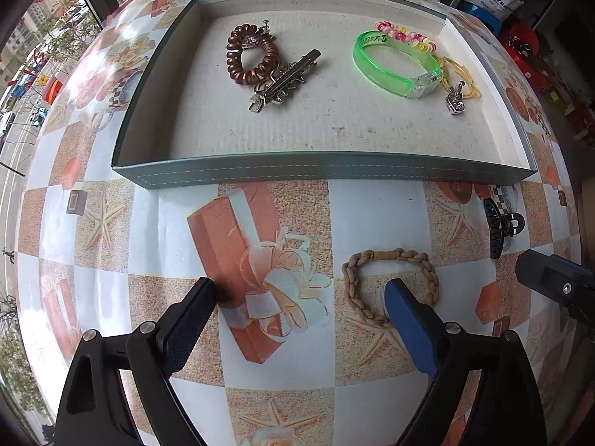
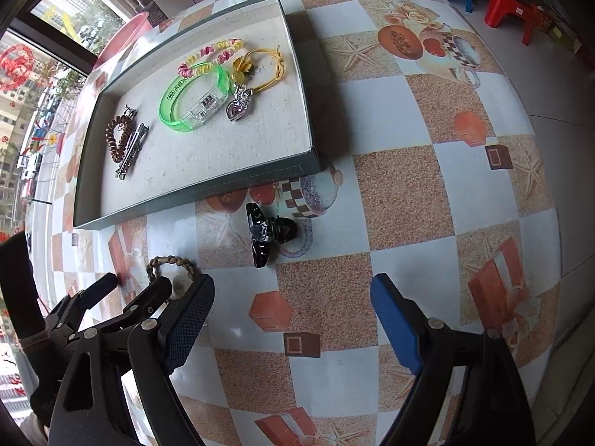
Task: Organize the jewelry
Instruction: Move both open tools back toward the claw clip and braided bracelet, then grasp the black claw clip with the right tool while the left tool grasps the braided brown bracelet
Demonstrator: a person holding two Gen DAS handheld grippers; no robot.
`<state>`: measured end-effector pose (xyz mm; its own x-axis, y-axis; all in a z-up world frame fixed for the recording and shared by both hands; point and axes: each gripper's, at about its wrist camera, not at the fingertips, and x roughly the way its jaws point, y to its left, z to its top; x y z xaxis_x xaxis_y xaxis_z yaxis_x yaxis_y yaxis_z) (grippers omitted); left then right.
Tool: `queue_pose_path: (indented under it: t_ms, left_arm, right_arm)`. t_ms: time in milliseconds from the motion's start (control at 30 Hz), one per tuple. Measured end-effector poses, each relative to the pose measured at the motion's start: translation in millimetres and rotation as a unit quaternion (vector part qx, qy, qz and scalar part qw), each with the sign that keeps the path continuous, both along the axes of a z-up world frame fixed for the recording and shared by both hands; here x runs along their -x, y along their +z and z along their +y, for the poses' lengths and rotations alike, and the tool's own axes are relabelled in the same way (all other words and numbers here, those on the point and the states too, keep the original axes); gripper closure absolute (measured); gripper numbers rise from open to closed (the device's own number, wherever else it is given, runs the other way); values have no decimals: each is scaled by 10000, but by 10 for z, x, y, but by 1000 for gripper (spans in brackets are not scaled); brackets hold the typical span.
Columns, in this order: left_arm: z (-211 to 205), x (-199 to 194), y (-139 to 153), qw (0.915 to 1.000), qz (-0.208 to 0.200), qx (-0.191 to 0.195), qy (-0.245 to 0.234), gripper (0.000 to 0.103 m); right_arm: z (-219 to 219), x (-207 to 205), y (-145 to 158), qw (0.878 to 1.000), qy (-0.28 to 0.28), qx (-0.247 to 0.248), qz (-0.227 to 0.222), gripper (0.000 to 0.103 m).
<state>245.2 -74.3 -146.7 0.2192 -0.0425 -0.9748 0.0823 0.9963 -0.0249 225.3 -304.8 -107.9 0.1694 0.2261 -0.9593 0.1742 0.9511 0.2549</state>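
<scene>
**Two loose pieces left on the table, both hand-held grippers wide open**

The braided bracelet [image 1: 390, 284] lies flat on the table [image 1: 372, 215], in front of the tray [image 1: 323, 173]. The left hand-held gripper [image 1: 303, 290] hangs over it, released, jaws spread; its blue finger [image 1: 407, 319] covers the bracelet's near edge, apparently inside the loop, while the black finger stands well to the side on bare cloth. Whether the blue tip touches the cord cannot be told.

The bracelet looks like soft woven cord: light, limp, not fragile, with a rough surface that should not slip. It will sag and fold when lifted, so a pinch across one strand of the braid, or on the stiffer straight bead at its far side, seems the safest hold.

The black hair claw [image 2: 266, 234] rests just beside the tray's near corner. The right hand-held gripper [image 2: 292, 290] is also released, holding nothing, short of the claw. The claw is hard, glossy plastic, light but slippery and sprung; gripping across its body rather than its teeth or handles should keep it from twisting or popping open.

The tray already holds a green bangle [image 1: 396, 65], a brown coil hair tie [image 1: 247, 54] and a metal clip [image 1: 284, 80].
</scene>
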Motion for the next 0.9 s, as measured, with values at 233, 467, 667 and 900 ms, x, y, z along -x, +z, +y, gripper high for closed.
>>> queue_pose_path:
  t_ms: [233,467,667,900]
  left_arm:
    - [-110,-89,12,9999,-125,-103,-10,7]
    - [-248,-125,42,9998,-109,-106,-127,16]
    - [-314,-43,76,9997,-86,-119,-208,24]
    - [-430,15,124,9992,-50,-119,-376,32]
  right_arm:
    - [116,-208,-132,9999,71,23,88,17]
    - [213,-362,-211,9994,234,266,64,27]
    - [379,-428,-198,9953,524,808,54,58]
    - [367,-405,-197,9958,402,816,54,77]
